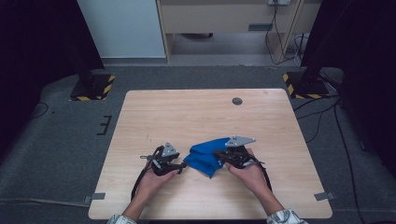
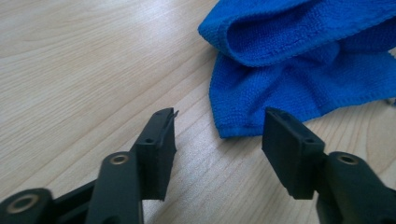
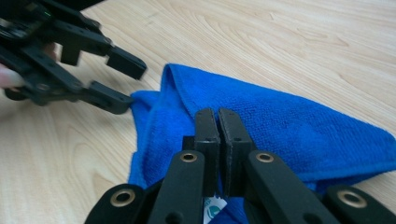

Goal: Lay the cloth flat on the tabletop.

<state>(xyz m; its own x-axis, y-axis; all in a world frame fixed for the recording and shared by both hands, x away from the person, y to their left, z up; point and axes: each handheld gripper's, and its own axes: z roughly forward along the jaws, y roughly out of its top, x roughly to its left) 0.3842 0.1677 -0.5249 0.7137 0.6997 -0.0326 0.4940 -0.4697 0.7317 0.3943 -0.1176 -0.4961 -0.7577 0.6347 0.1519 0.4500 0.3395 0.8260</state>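
Lying on the wooden table (image 1: 205, 112), a little to the near side of its middle, the blue cloth (image 1: 208, 156) is the thing in hand, and every place below is told from this cloth; it is crumpled and folded over itself, with one rounded fold on top and a flat corner that reaches toward the person's left. At the right of the cloth the person's right hand (image 1: 250, 175) holds the right gripper (image 1: 219, 154); its tip is over the cloth's right part, and in the right gripper view its two black jaws stand pressed together above the blue fabric; whether a bit of cloth is pinched between them I cannot tell. At the left of the cloth the left hand (image 1: 152, 179) holds the left gripper (image 1: 183, 164); its jaws stand partly apart, released, with nothing between the pads; the cloth's near corner lies just beyond them, close to the right-hand pad but not touching it; bare wood shows in the gap.
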